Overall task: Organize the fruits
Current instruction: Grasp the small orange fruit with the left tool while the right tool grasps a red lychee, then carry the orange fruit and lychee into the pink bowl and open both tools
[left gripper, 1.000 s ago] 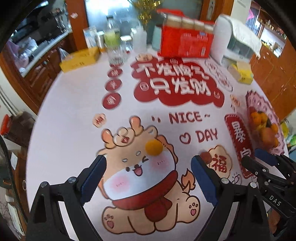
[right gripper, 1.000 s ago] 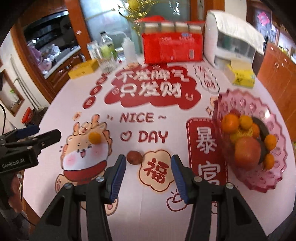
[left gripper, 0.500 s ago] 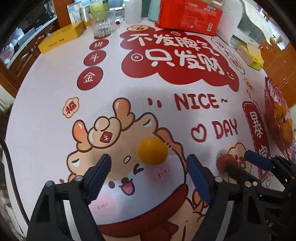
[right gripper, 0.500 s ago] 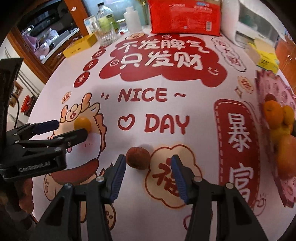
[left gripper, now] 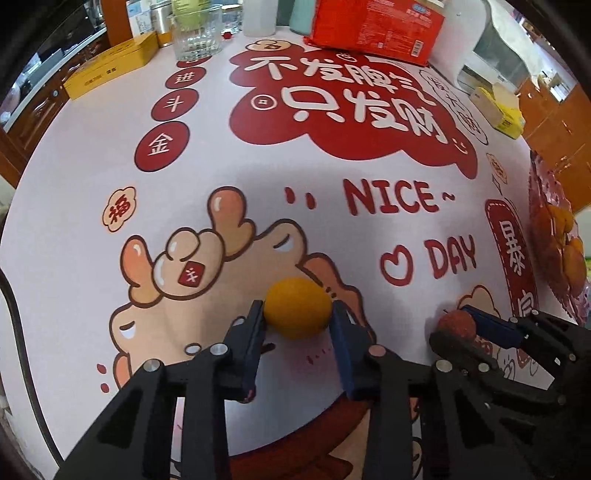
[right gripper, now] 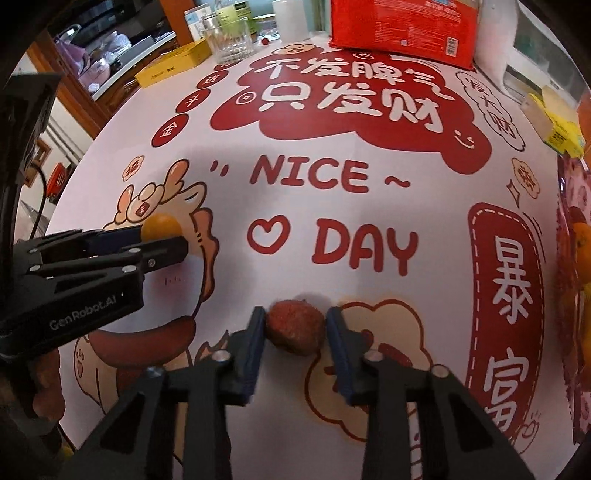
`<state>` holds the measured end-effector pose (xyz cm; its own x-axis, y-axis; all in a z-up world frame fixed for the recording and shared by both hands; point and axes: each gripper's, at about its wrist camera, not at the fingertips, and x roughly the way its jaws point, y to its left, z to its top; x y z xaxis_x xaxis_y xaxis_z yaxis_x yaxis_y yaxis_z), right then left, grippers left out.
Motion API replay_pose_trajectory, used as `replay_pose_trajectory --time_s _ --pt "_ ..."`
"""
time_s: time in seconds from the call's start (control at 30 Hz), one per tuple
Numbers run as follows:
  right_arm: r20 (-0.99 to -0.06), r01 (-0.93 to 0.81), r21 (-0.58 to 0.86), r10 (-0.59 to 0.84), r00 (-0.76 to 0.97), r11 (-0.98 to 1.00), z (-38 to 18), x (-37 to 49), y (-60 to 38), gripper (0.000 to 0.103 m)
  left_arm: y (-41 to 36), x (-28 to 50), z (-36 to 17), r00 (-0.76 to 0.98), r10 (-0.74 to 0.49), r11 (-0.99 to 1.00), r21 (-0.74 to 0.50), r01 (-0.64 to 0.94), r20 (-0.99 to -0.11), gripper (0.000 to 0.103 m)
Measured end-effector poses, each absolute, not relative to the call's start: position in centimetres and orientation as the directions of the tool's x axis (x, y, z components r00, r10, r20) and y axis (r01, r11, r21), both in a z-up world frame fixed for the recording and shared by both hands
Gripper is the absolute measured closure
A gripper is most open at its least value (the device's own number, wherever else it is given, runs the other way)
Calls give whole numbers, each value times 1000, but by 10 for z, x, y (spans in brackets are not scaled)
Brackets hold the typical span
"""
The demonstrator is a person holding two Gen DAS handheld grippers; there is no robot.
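fruit bowl cut off, blurred

orange kumquat on tablecloth | brown-red lychee on tablecloth, well apart

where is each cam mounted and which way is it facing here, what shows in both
Left wrist: sits on the left gripper, looks steeply down at the printed tablecloth; its own fingers close on the small orange, the right gripper at the right edge.
Right wrist: sits on the right gripper, same downward tilt; its fingers shut on the reddish-brown fruit, the left gripper at left.
Shared: both fruits, both grippers, the drinking glass, the red package.
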<state>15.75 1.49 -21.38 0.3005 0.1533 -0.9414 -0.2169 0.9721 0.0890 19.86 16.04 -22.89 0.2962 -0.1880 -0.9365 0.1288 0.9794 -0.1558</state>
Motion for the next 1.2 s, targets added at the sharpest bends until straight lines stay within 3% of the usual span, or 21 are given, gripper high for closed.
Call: replay_pose_trajectory --time_s 0.8,1.2 --pt "-879 -205 103 185 440 973 -145 95 -7 73 125 132 -131 453 -222 958 -106 267 -863 70" --pt "-847 -240 87 199 494 967 -116 54 -50 73 61 87 -96 504 -220 949 -63 310 -835 70"
